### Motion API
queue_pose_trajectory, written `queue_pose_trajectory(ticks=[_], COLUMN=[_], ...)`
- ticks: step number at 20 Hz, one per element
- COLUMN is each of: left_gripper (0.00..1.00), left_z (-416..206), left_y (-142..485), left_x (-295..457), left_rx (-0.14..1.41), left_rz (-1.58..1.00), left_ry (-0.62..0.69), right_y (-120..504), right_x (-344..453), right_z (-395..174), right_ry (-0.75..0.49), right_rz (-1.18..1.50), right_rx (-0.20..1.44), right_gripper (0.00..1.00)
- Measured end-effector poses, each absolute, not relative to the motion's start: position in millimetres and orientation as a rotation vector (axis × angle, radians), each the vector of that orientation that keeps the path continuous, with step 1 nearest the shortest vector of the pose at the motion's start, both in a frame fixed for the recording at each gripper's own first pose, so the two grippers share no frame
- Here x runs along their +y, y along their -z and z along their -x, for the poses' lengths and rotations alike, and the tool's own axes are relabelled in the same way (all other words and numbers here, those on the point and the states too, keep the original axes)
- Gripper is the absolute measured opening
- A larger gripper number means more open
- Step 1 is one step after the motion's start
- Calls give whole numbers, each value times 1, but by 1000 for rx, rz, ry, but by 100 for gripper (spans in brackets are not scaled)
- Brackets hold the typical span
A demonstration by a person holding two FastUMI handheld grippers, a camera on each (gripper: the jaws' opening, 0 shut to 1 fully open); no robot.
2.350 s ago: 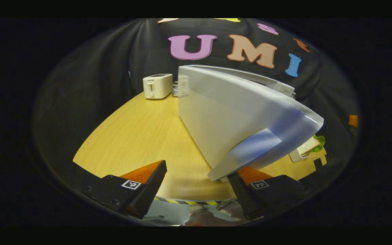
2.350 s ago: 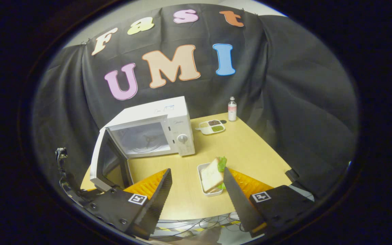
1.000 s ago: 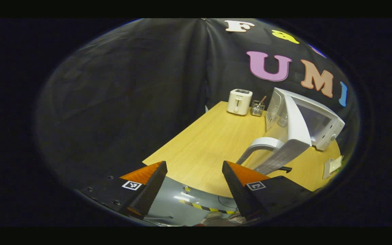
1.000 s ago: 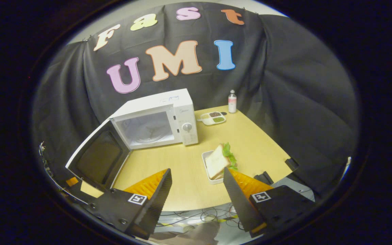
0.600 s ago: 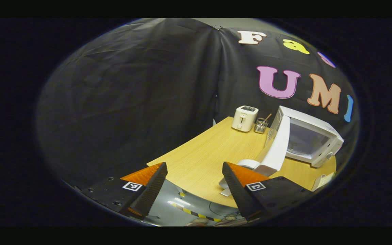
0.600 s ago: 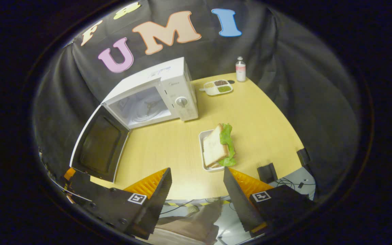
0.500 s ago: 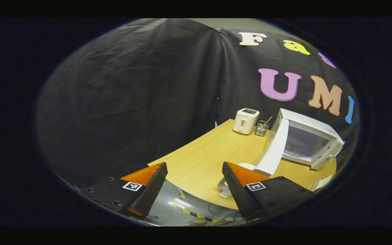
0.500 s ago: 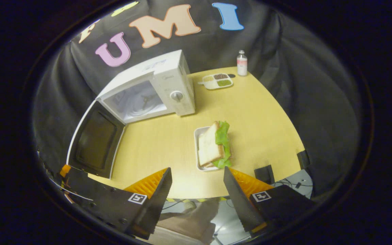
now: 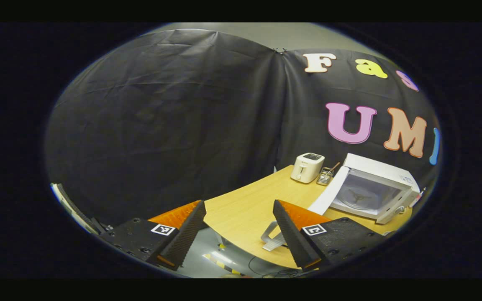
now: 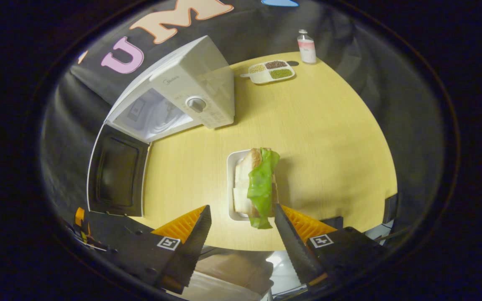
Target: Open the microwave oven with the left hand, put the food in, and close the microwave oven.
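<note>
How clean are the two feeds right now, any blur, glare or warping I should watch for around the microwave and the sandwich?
Right gripper view: sharp; sandwich and tray crisp, soft shadow to their right; microwave bowed by the fisheye, faint sheen on its top. Left gripper view: dimmer; table edge curved, toaster small but legible; glare on the floor below.

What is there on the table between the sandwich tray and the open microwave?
Nothing: in the right gripper view, bare table separates the sandwich tray from the open microwave.

The holder's [image 9: 326, 174] contents beside the toaster [image 9: 307, 167] are too small to tell; the bottle's [image 10: 306, 42] label is unreadable.
</note>
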State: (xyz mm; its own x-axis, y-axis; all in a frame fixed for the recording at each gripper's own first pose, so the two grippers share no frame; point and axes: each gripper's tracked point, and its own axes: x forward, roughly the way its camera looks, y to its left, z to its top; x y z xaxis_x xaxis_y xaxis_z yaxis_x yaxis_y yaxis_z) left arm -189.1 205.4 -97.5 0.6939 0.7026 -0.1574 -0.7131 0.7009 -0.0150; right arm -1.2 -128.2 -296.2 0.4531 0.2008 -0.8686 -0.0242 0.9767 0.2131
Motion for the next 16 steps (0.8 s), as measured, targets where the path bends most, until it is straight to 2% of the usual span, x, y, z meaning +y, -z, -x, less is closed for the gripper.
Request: queue_pose_trajectory(ticks=[3, 4, 5, 6, 7, 8, 9, 11, 12, 13, 14, 15, 16], left_gripper=[94, 94, 94, 94, 90, 94, 94, 94, 95, 94, 94, 94, 91], left_z=[196, 198, 199, 200, 200, 199, 197, 193, 192, 189, 186, 182, 180], left_y=[94, 94, 96, 98, 99, 103, 104, 105, 106, 106, 104, 104, 105], left_x=[198, 197, 197, 197, 195, 187, 186, 184, 182, 180, 185, 184, 183], left_rx=[136, 138, 145, 149, 152, 156, 160, 164, 170, 175, 179, 181, 182], left_rz=[82, 84, 86, 88, 91, 93, 96, 94, 94, 93, 92, 91, 92], left_ry=[-831, -842, -855, -864, -870, -873, -875, -875, -874, -871, -865, -860, -854], right_y=[311, 315, 320, 323, 326, 330, 333, 338, 340, 341, 344, 348, 347], right_x=[-131, -128, -126, -126, -128, -130, -132, -133, -132, -132, -132, -132, -129], right_z=[-6, -9, -11, -13, -15, -17, -19, -20, -20, -21, -22, -25, -21], right_ry=[-149, -165, -172, -173, -169, -162, -157, -152, -150, -148, -147, -138, -143], right_rz=[-227, -260, -290, -307, -316, -325, -337, -367, -386, -404, -423, -438, -449], right_rx=[1166, 1185, 1202, 1213, 1220, 1227, 1232, 1243, 1248, 1254, 1254, 1261, 1273], right_gripper=[96, 89, 98, 98, 89, 98, 88, 86, 91, 79, 79, 75, 58])
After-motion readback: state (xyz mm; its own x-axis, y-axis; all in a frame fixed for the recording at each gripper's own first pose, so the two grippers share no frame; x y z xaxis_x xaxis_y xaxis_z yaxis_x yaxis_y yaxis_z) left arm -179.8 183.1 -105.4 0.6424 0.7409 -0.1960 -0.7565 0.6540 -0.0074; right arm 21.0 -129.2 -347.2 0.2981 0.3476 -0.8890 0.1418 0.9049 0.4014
